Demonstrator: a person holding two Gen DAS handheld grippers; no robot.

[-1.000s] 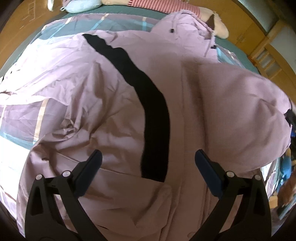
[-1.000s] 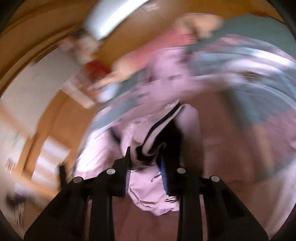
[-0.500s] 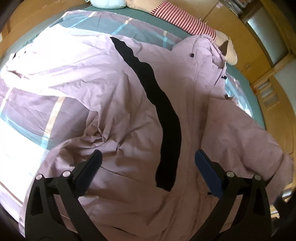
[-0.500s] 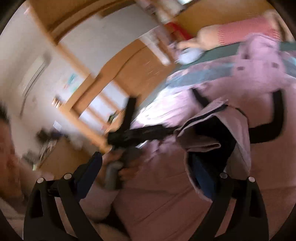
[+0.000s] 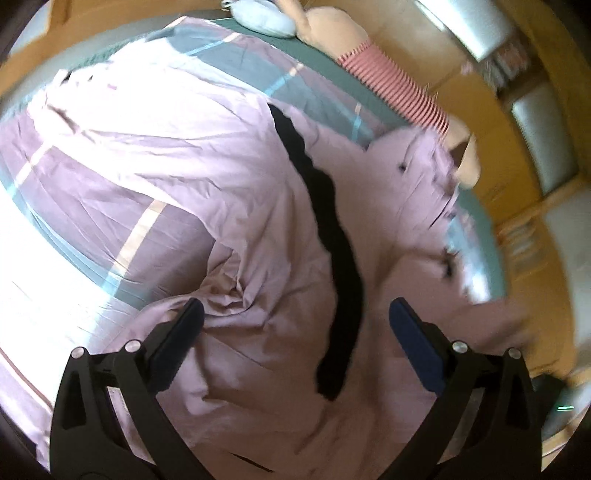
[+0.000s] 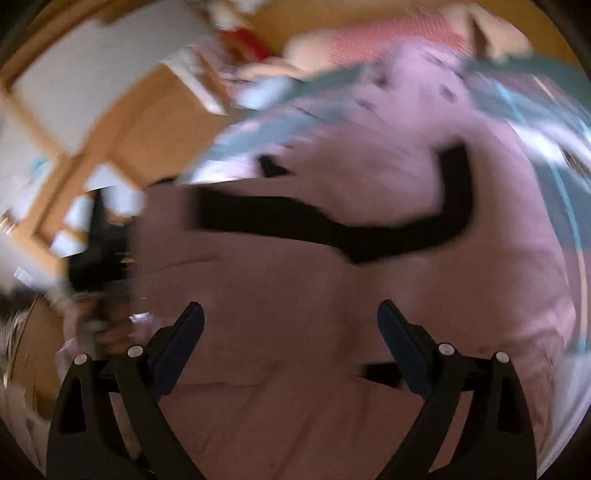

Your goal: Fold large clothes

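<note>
A large coat [image 5: 258,206] of soft, wrinkled mauve cloth lay spread over the bed [image 5: 295,79], puffed in rounded folds. One black stripe [image 5: 332,266], wavy at its edges, ran down the coat from far to near. Small dark snaps [image 5: 402,168] dotted the far end of the coat near its collar. Under the coat was a smooth checked cover [image 5: 122,221] in mauve, grey-teal and pale lines, and at the far edge lay one pale blue pillow [image 5: 262,20] and one stuffed toy [image 5: 391,83] with a red-and-white ribbed sleeve.

The left gripper [image 5: 295,328] had two black arms with dark blue pads, spread wide, holding nothing; the coat lay directly below and beyond it, the near end of the stripe between the fingers, closer to the right one.

In the right wrist view, badly blurred, the right gripper [image 6: 290,325] was likewise wide apart and bare, with mauve cloth [image 6: 295,295] filling the space under it and the black stripe [image 6: 332,225] bending across just beyond the fingertips. At the left of that view a hand [image 6: 110,328] gripped a dark handle; wooden furniture [image 6: 147,122] stood behind.
</note>
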